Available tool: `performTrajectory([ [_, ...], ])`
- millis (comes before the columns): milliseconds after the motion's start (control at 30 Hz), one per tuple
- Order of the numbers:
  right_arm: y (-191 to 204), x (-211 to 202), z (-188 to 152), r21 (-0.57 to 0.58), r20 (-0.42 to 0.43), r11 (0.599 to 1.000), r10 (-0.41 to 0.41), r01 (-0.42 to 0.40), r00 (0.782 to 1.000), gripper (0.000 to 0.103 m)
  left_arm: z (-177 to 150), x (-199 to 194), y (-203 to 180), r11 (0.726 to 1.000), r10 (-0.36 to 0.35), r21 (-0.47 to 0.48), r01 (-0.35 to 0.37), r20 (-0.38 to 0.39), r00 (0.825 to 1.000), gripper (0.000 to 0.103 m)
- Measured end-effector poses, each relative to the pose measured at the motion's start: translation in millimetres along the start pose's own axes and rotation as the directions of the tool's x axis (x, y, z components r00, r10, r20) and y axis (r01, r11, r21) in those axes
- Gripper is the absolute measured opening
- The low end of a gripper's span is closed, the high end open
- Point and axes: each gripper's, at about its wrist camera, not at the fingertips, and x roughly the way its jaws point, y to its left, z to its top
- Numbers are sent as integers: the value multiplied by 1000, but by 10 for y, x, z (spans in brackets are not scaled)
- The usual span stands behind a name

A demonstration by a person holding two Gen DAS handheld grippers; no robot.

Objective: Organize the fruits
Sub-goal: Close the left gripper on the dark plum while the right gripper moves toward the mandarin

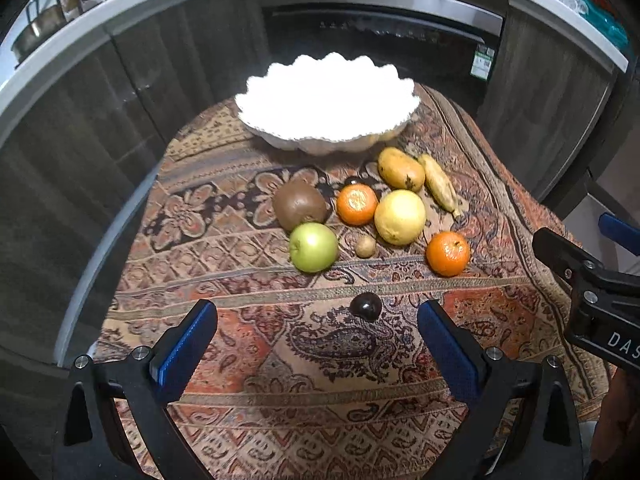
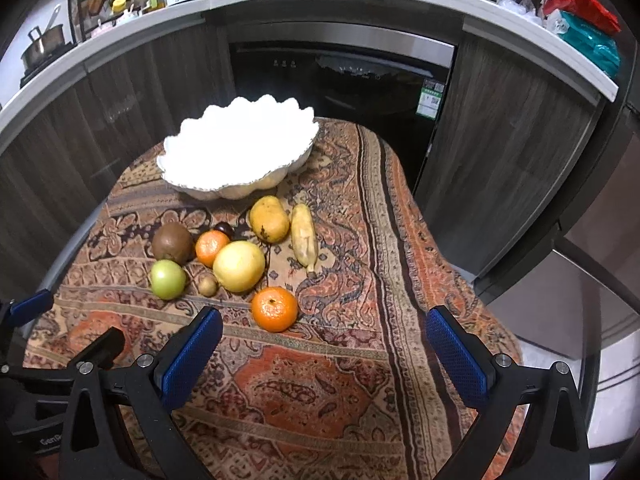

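Well, nothing's lifted yet — both the left claw [image 1: 317, 334] and right claw [image 2: 324, 340] hang wide apart and empty over the table [image 1: 248, 364]; the fruit sits loose before the white bowl [image 1: 320, 136]; likeliest next — the near orange [image 2: 275, 309].

Both wrist cameras look down and forward along open blue-padded fingers, over a patterned tablecloth [image 1: 248, 344] toward a white bowl [image 1: 326, 100] and dark kitchen cabinets behind it. The left view sits nearer the bowl; the right view stands farther back and to its right. Both share the bowl and the fruit before it.
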Motion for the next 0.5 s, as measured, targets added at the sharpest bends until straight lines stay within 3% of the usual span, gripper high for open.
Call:
performTrajectory([
  [200, 19, 149, -61, -3, 28, 1000, 22, -22, 999, 103, -29, 328, -77, 999, -35, 21, 36, -33, 999, 88],
  [367, 22, 317, -94, 3, 21, 999, 32, -32, 999, 103, -62, 569, -141, 998, -52, 33, 54, -66, 996, 84],
  [500, 8, 461, -122, -3, 5, 1000, 8, -8, 1000, 103, -76, 754, -179, 997, -62, 38, 67, -102, 993, 71],
])
